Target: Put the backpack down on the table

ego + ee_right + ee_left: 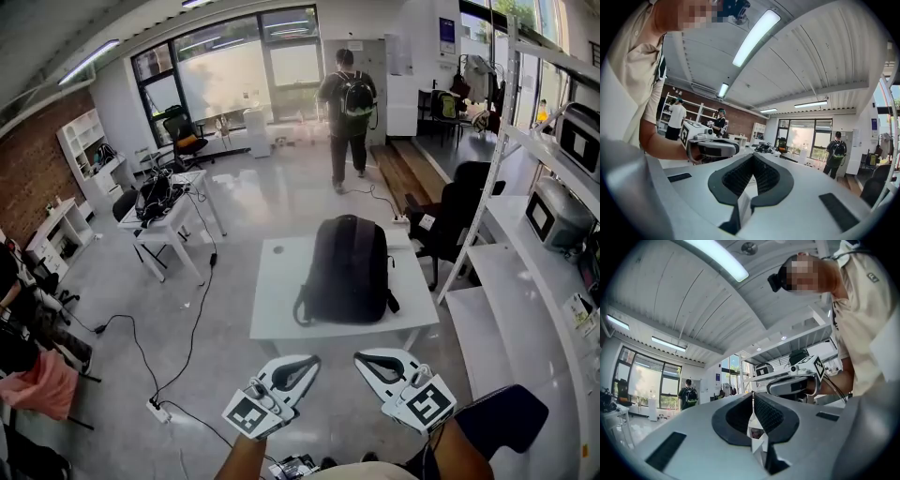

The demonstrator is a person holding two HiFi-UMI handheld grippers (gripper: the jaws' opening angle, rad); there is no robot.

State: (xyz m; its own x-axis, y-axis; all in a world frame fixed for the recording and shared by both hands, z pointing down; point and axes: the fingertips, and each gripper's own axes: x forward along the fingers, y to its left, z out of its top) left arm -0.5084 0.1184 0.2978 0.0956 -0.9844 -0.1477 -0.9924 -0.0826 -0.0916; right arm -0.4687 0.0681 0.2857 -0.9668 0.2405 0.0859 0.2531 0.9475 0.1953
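Backpack (pixel 349 267) on table (pixel 277 305) | left tongs (pixel 312 362), right tongs (pixel 362 357) — closed, empty, held level

Tall windows (pixel 244 66) fill the far wall, and daylight glares off the glossy pale floor (pixel 272 202). A brick wall (pixel 33 159) and white shelves (pixel 84 150) stand on the left, with a cluttered desk (pixel 187 202) nearby. Strip lights (pixel 89 58) run overhead, and white racks (pixel 511 220) line the right.
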